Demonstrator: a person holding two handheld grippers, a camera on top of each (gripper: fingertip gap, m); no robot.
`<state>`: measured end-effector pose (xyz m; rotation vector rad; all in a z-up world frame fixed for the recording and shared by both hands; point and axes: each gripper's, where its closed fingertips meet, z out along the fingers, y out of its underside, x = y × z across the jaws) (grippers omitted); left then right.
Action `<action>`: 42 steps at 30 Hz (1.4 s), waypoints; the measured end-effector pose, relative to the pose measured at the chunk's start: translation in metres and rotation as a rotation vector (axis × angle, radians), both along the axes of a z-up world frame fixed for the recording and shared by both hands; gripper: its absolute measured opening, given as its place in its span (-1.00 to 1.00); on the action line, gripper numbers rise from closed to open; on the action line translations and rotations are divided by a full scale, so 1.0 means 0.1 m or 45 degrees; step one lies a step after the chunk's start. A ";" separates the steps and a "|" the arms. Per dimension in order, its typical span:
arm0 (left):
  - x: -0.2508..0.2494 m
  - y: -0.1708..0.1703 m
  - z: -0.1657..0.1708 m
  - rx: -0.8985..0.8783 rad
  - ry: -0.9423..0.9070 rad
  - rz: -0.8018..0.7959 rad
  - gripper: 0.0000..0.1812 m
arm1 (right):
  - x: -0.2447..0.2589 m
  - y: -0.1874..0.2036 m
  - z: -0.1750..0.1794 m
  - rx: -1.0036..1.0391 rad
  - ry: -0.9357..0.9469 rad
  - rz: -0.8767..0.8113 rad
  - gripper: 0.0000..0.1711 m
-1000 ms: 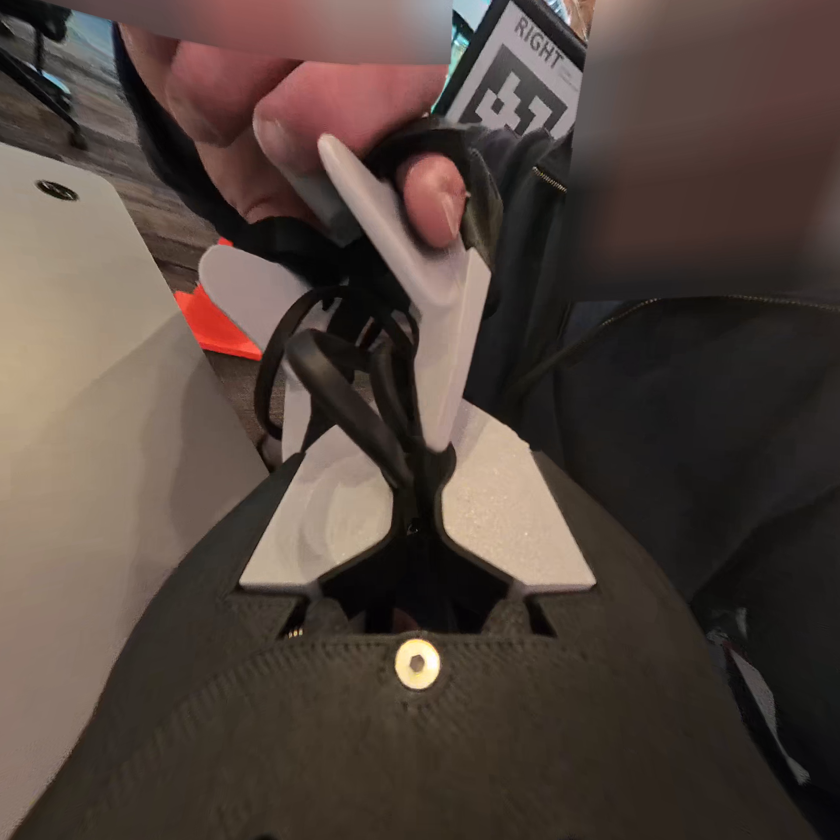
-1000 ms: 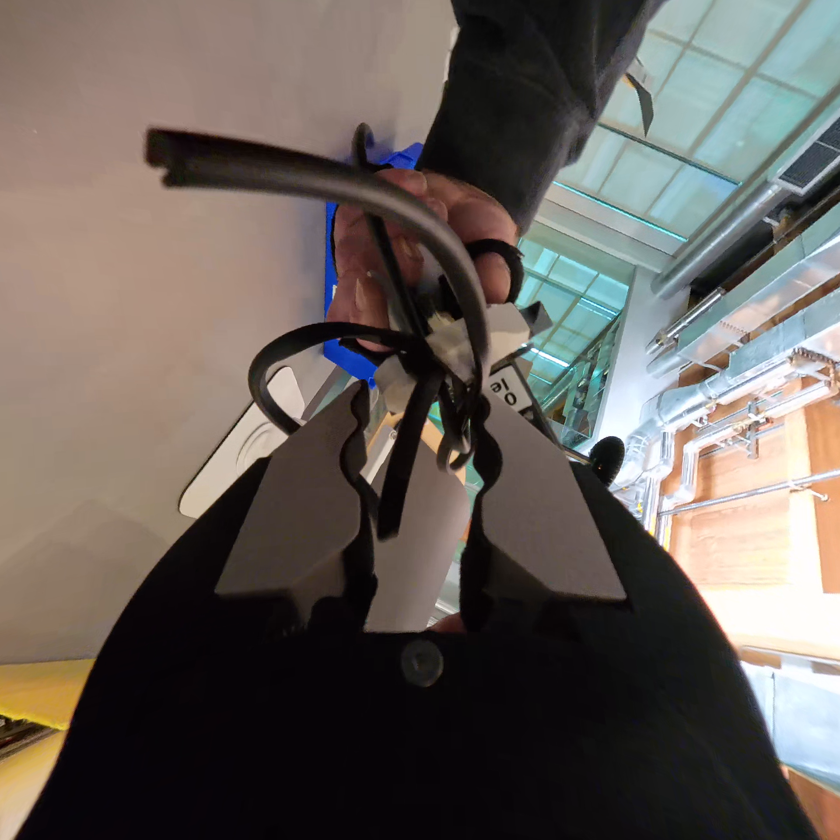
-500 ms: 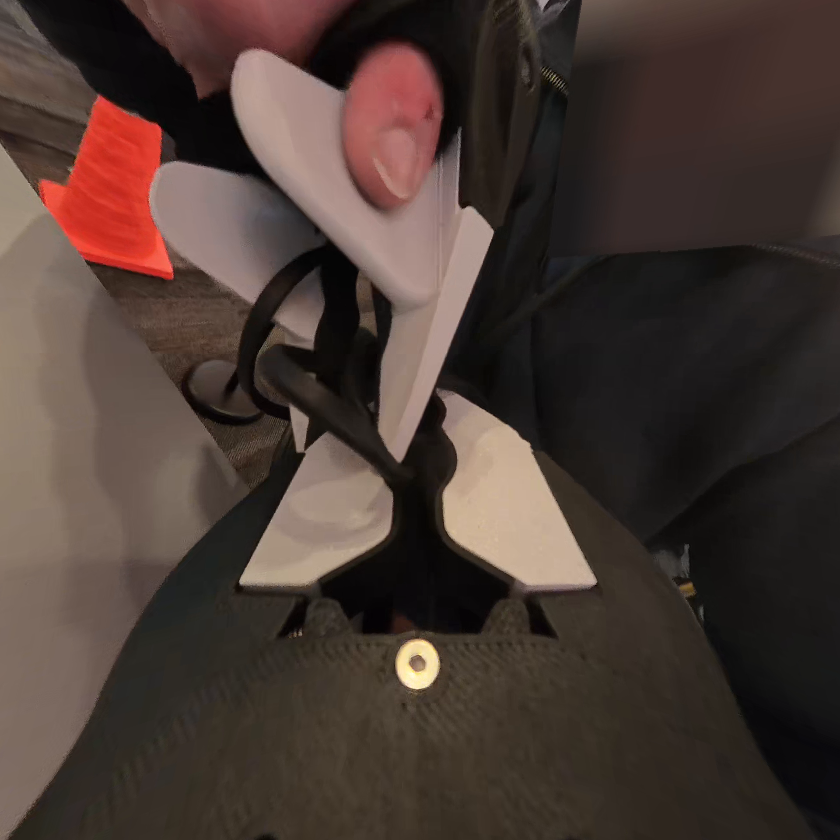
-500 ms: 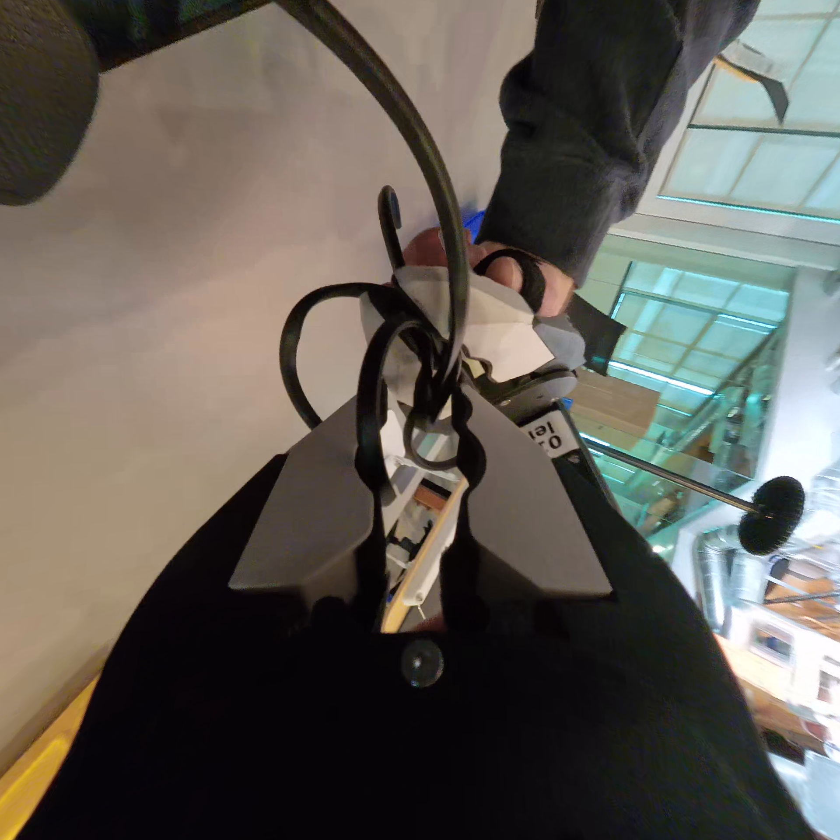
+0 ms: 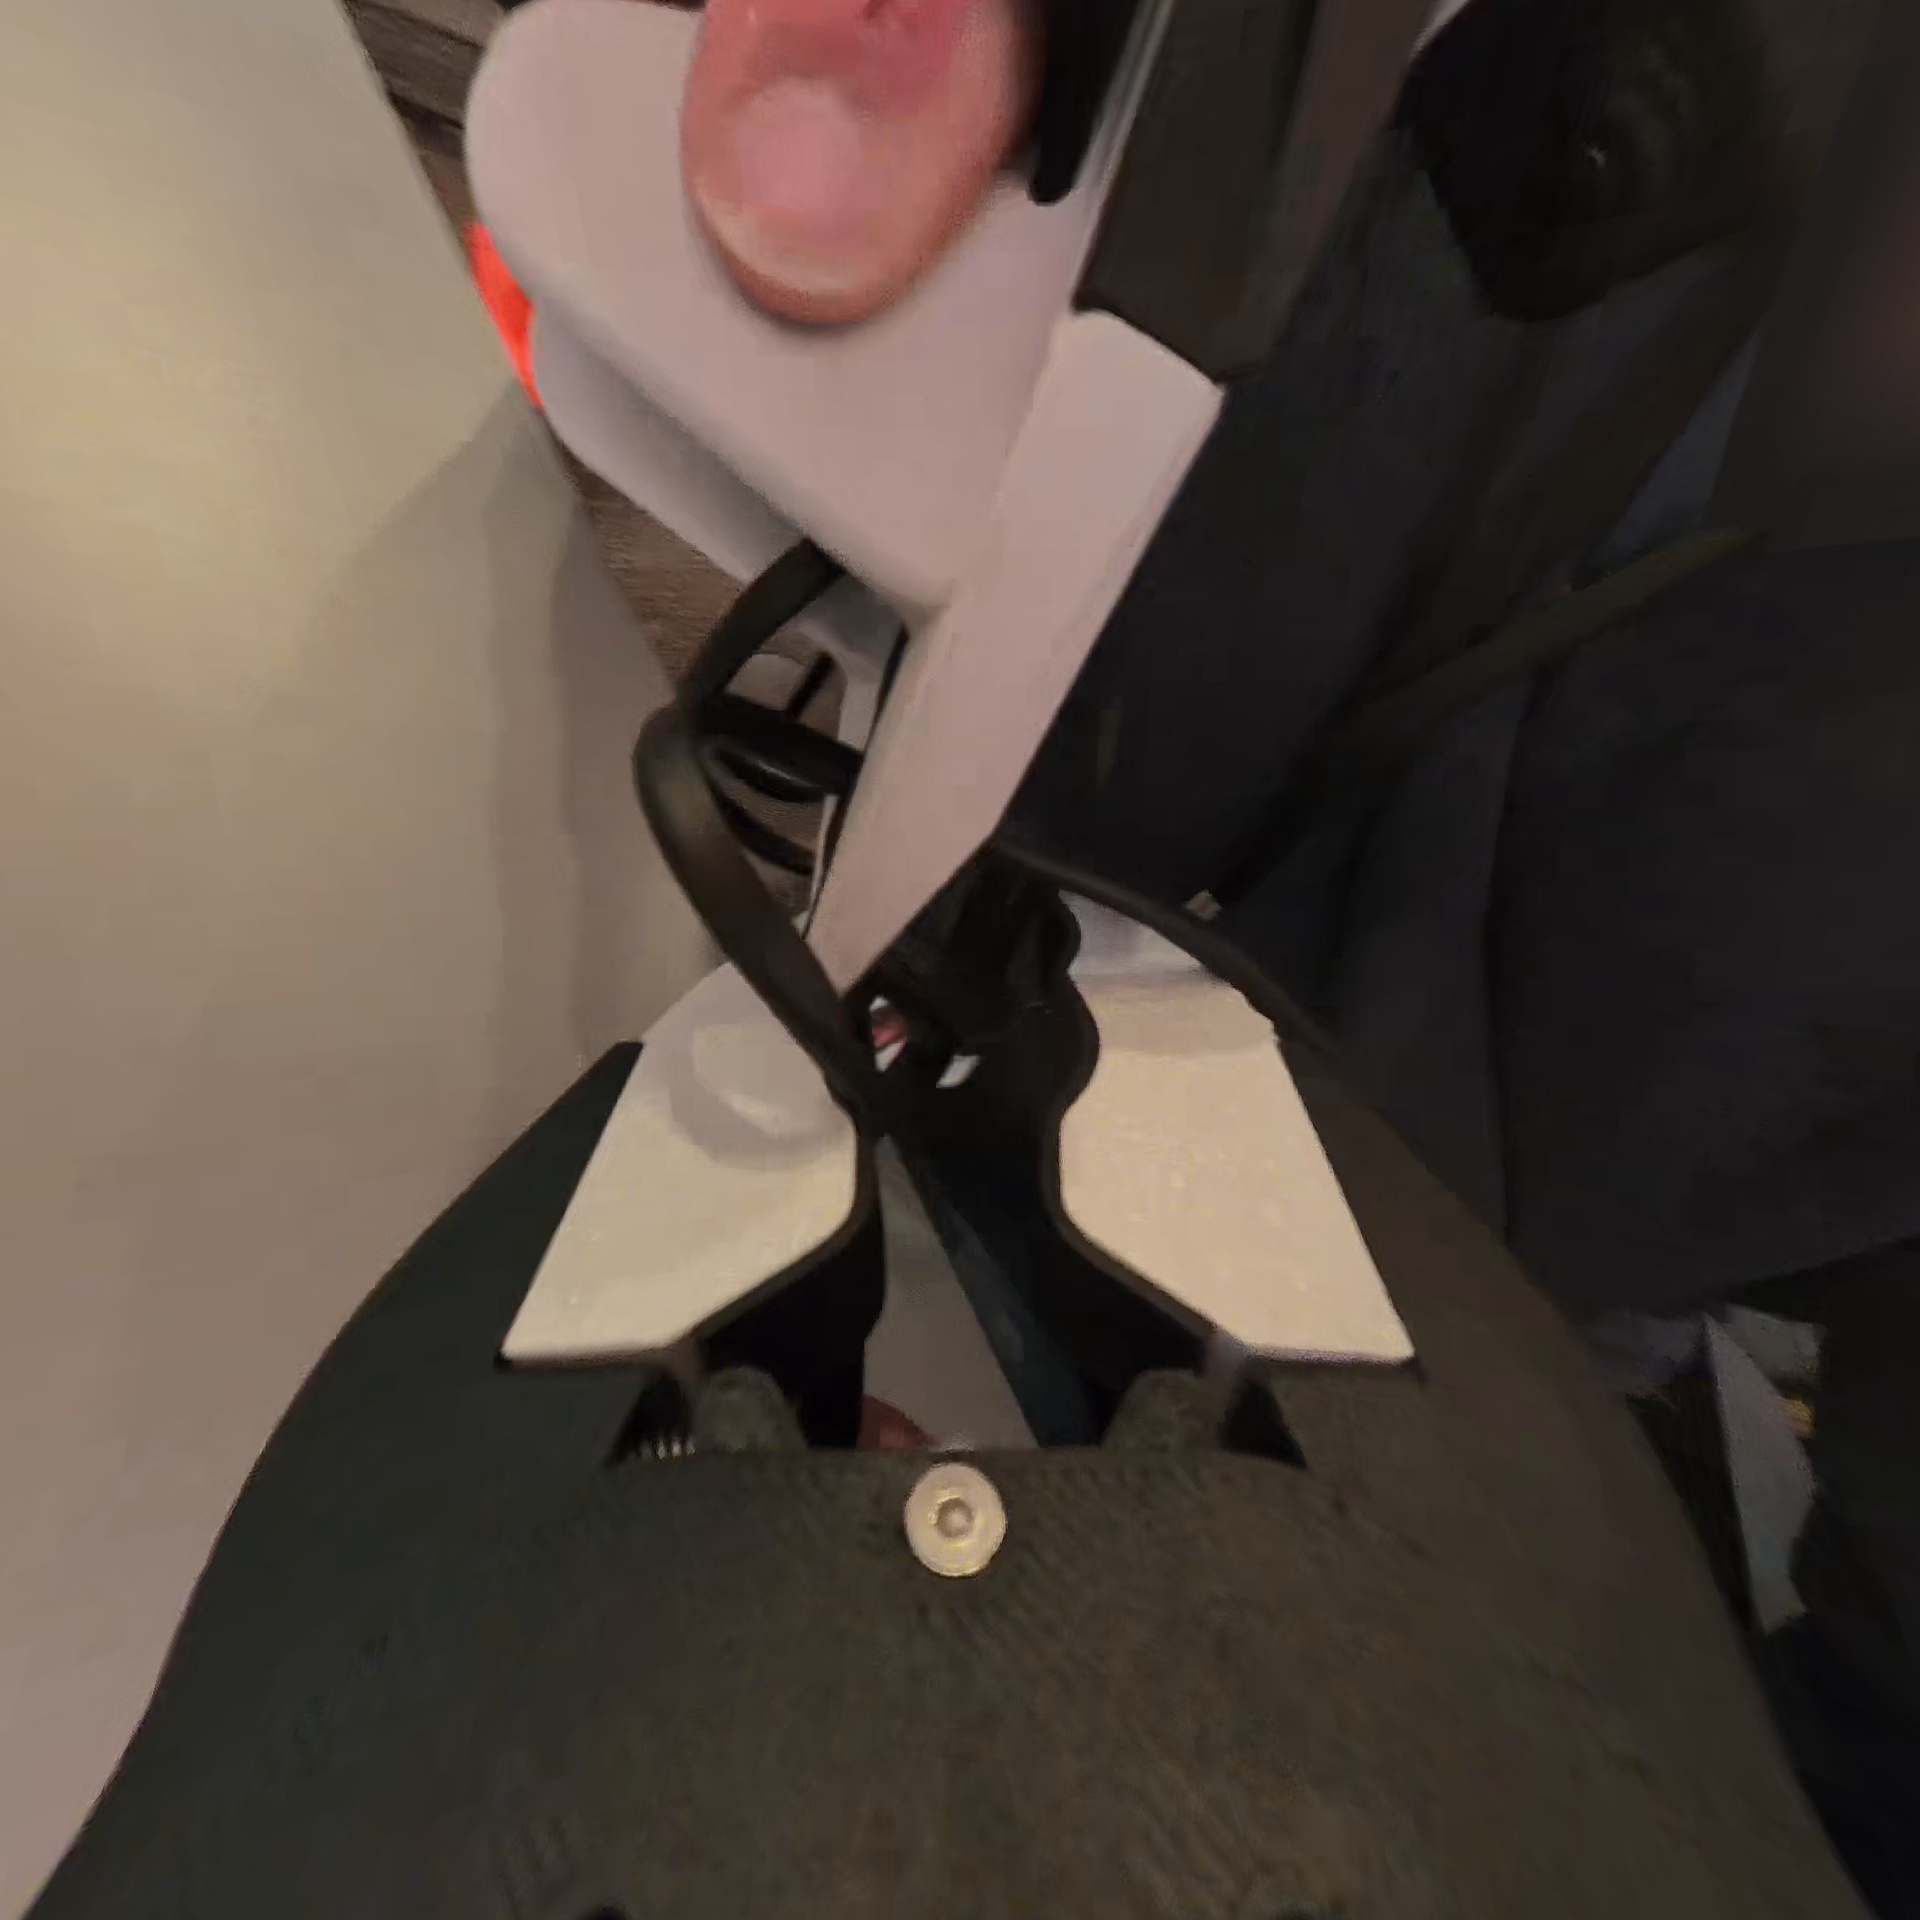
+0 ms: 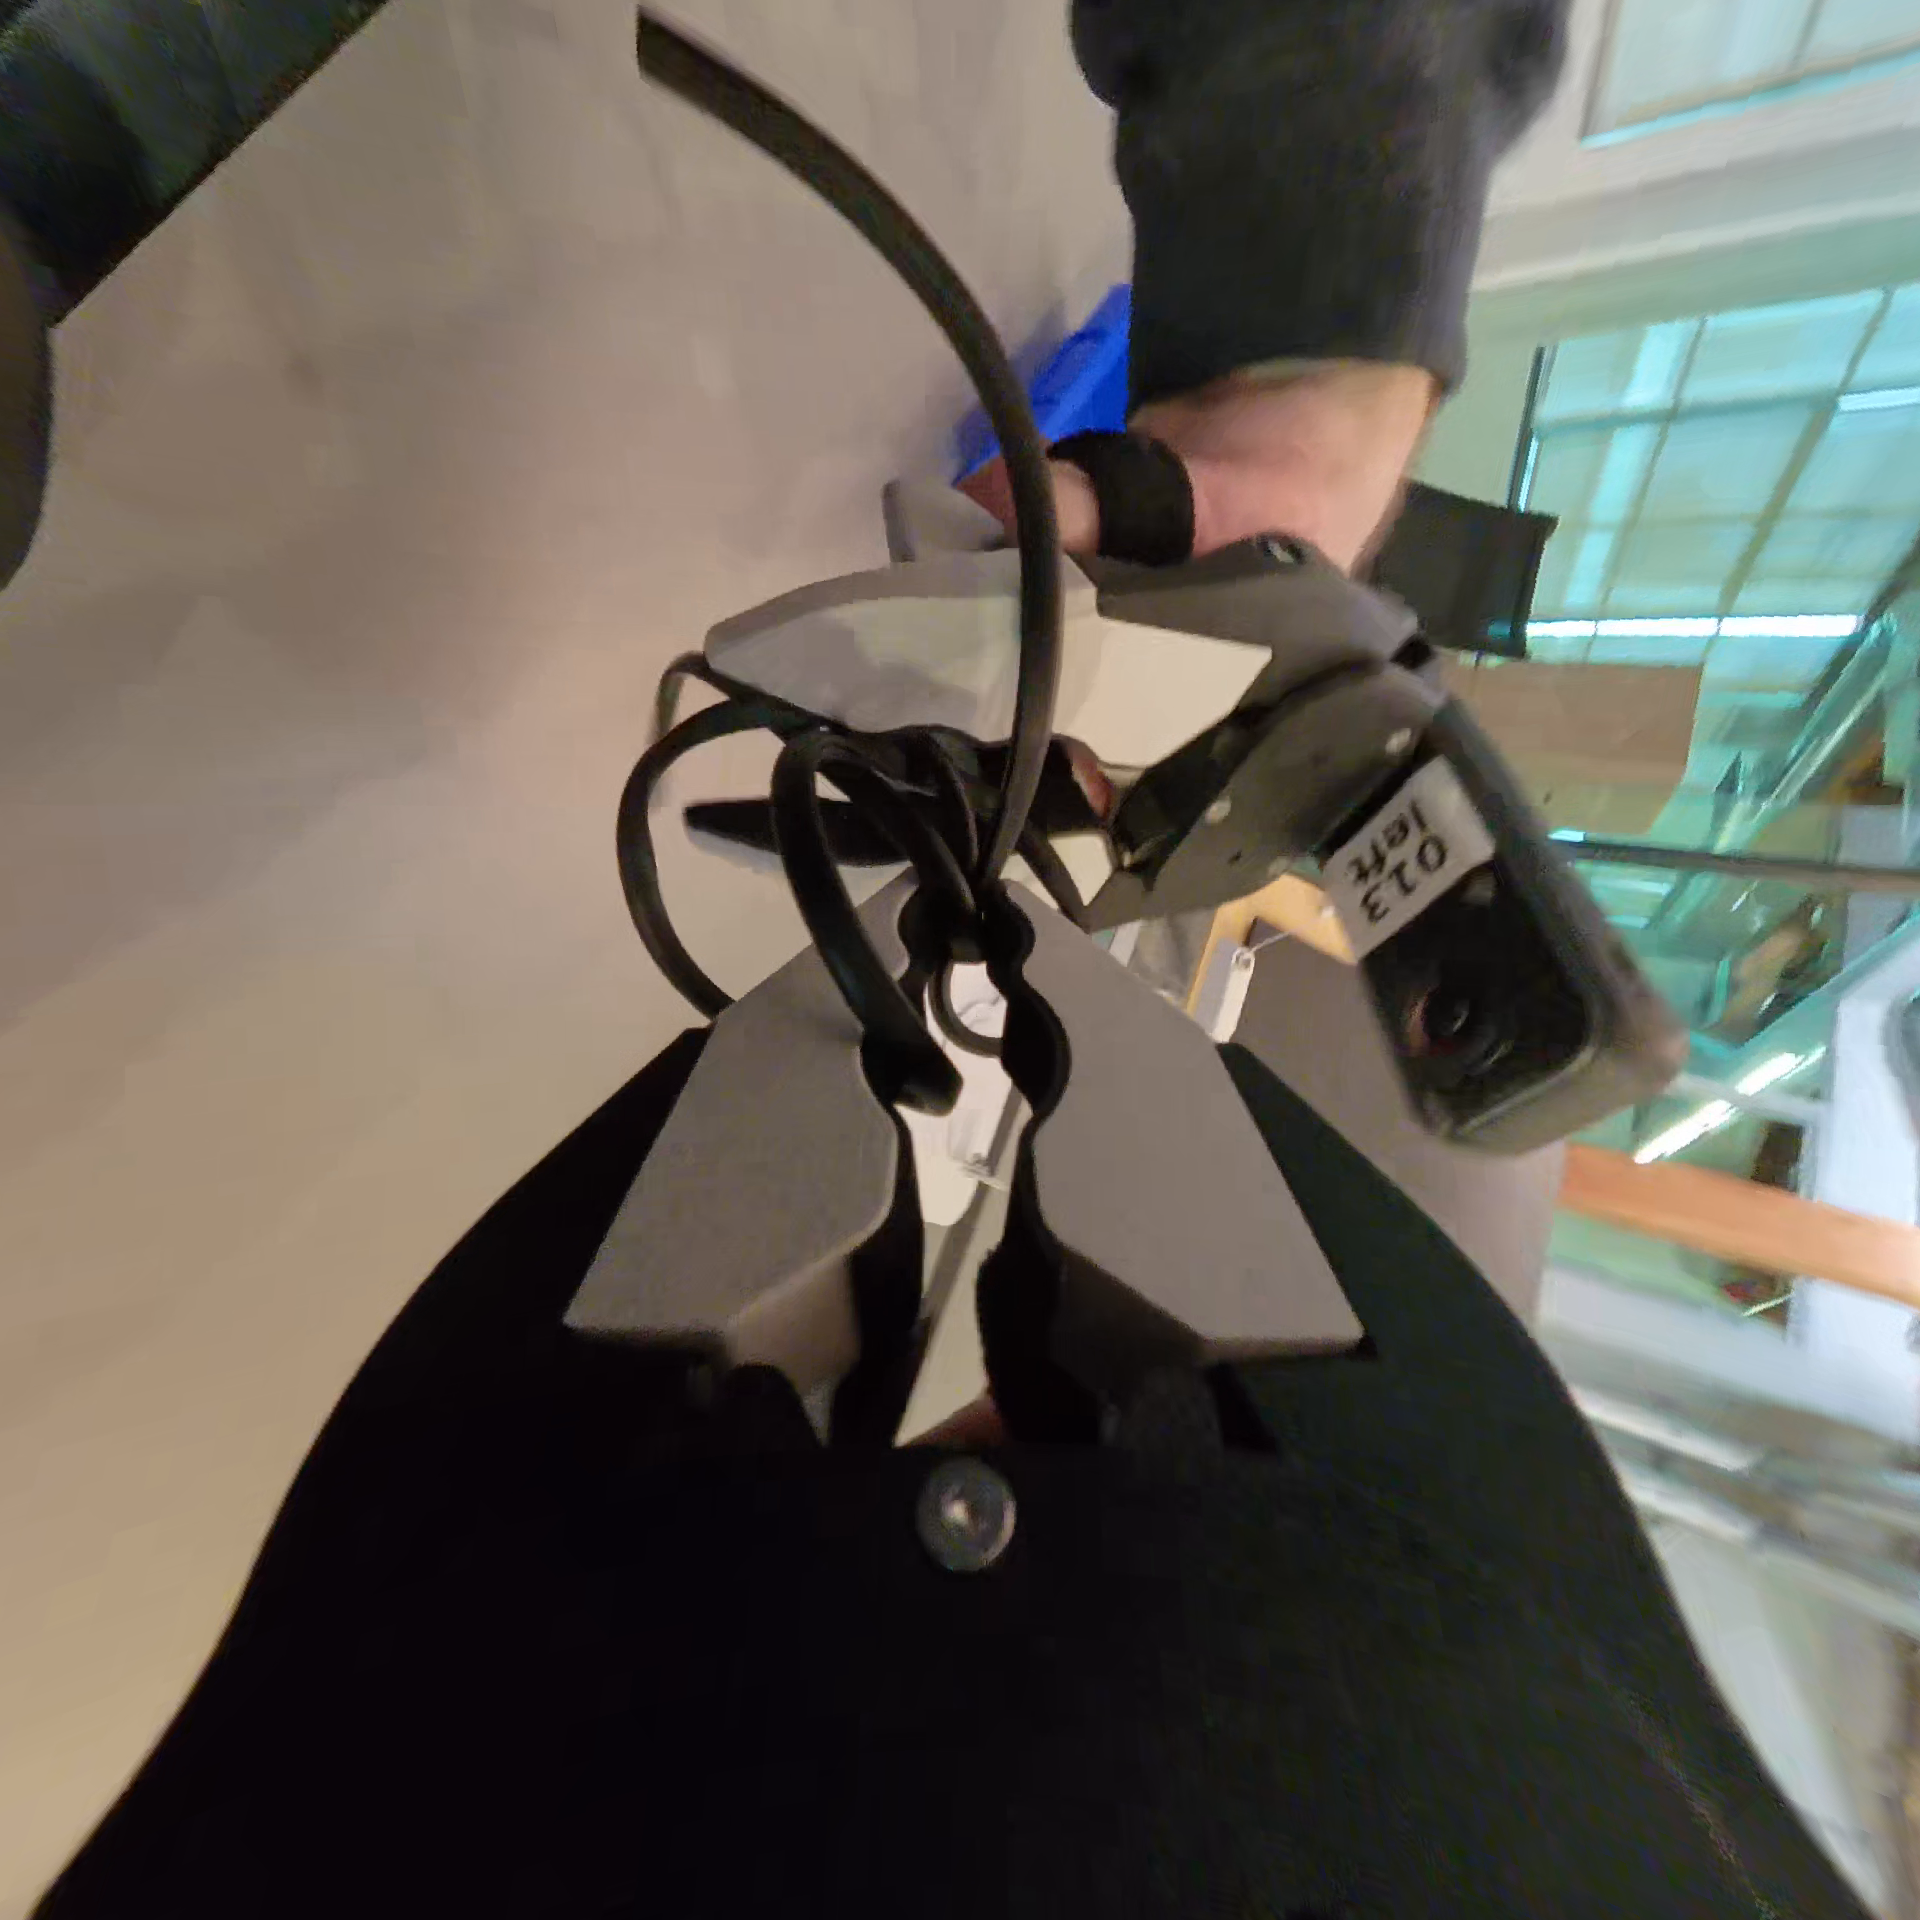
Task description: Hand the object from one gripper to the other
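The object is a bundle of black looped cable ties (image 6: 821, 862). In the right wrist view my right gripper (image 6: 971, 925) is shut on it, with the pads pinching the straps at the fingertips. In the left wrist view my left gripper (image 5: 966, 1029) stands open, with a gap between its pads, and one strap (image 5: 727, 883) crosses its left fingertip. The right gripper's white fingers (image 5: 956, 675) reach down to the bundle from above. The right wrist view shows the left gripper's fingers (image 6: 883, 644) spread around the bundle's far side.
A pale table surface (image 5: 260, 727) lies at the left and also fills the left of the right wrist view (image 6: 364, 520). An orange cone (image 5: 499, 301) stands behind it. A person's thumb (image 5: 831, 187) and dark sleeve (image 6: 1278, 208) are close. A blue object (image 6: 1081, 384) lies on the table.
My left gripper's jaws have opened off the bundle. My right gripper's jaws, open around it a second ago, have closed on the straps, and the two grippers have come closer together.
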<state>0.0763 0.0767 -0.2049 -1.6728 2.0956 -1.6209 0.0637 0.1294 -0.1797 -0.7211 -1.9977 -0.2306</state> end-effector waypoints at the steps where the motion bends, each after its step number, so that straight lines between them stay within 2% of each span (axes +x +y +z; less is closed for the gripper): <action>1: 0.01 0.07 0.01 0.029 -0.008 0.047 -0.66 | 0.01 0.04 0.01 -0.054 0.051 -0.028 -0.96; 8: 0.03 0.42 0.10 0.208 -0.149 0.296 -0.55 | 0.04 0.21 0.08 -0.434 0.388 -0.158 -0.96; 16: -0.07 0.78 0.13 0.564 -0.341 0.572 -0.40 | 0.09 0.35 0.17 -1.026 0.735 -0.220 -0.97; 24: -0.21 0.96 0.27 1.058 -0.508 0.818 -0.29 | 0.04 0.43 0.09 -1.407 0.839 -0.275 -0.97; 27: -0.36 1.02 0.48 1.237 -0.586 1.004 -0.25 | 0.05 0.53 0.03 -1.509 0.865 -0.350 -0.97; 29: -0.47 1.03 0.64 1.450 -0.608 1.114 -0.23 | 0.06 0.60 -0.05 -1.543 0.858 -0.417 -0.97; 32: -0.48 0.91 0.83 1.826 -0.564 1.081 -0.11 | 0.02 0.65 -0.20 -1.598 0.817 -0.495 -0.96; 34: -0.31 0.78 0.86 1.968 -0.513 0.947 -0.09 | -0.04 0.65 -0.30 -1.619 0.772 -0.529 -0.96; 37: -0.06 0.78 0.69 1.996 -0.308 0.786 -0.01 | -0.13 0.64 -0.38 -1.587 0.719 -0.566 -0.97; 42: -0.10 1.15 0.07 1.820 0.187 0.622 -0.05 | -0.24 0.53 -0.30 -1.502 0.673 -0.534 -0.98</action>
